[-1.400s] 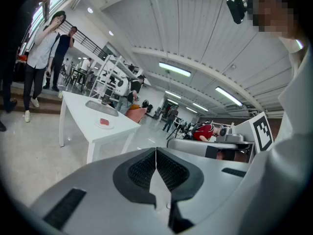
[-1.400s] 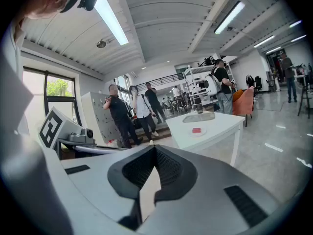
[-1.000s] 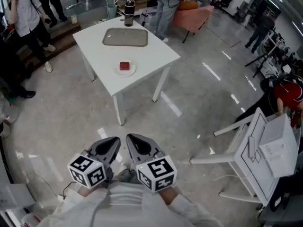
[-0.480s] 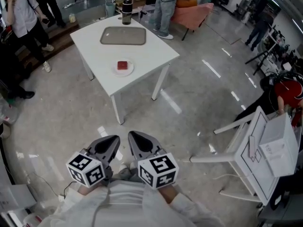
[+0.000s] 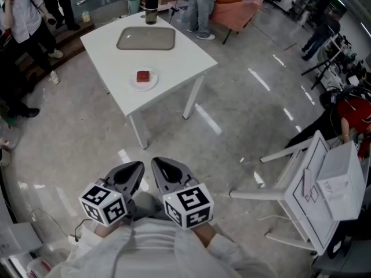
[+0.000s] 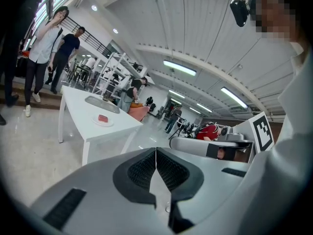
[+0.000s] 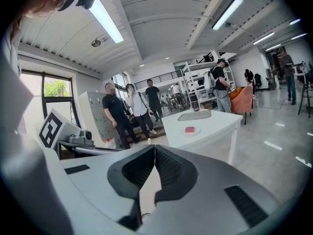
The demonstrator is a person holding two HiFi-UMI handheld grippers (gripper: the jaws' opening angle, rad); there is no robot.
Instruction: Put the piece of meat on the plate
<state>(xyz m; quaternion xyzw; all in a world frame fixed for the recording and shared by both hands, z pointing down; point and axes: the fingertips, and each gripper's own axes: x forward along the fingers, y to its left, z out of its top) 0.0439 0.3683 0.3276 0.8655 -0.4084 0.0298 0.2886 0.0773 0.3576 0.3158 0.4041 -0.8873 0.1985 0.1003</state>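
Left gripper (image 6: 156,151): jaws pressed together, nothing held. Right gripper (image 7: 154,147): jaws pressed together, nothing held. Both are held side by side close to the body, well apart from the table (image 5: 174,57). Meat (image 5: 143,76): red, laid on the plate (image 5: 134,85), on the table. Tray (image 5: 146,38): set beyond the plate.

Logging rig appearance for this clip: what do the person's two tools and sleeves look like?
Alike: the grey plastic left tool and grey plastic right tool are tapered shells with black ribbed pads inside. Each carries a white cube with black square markers. The sleeves are white.
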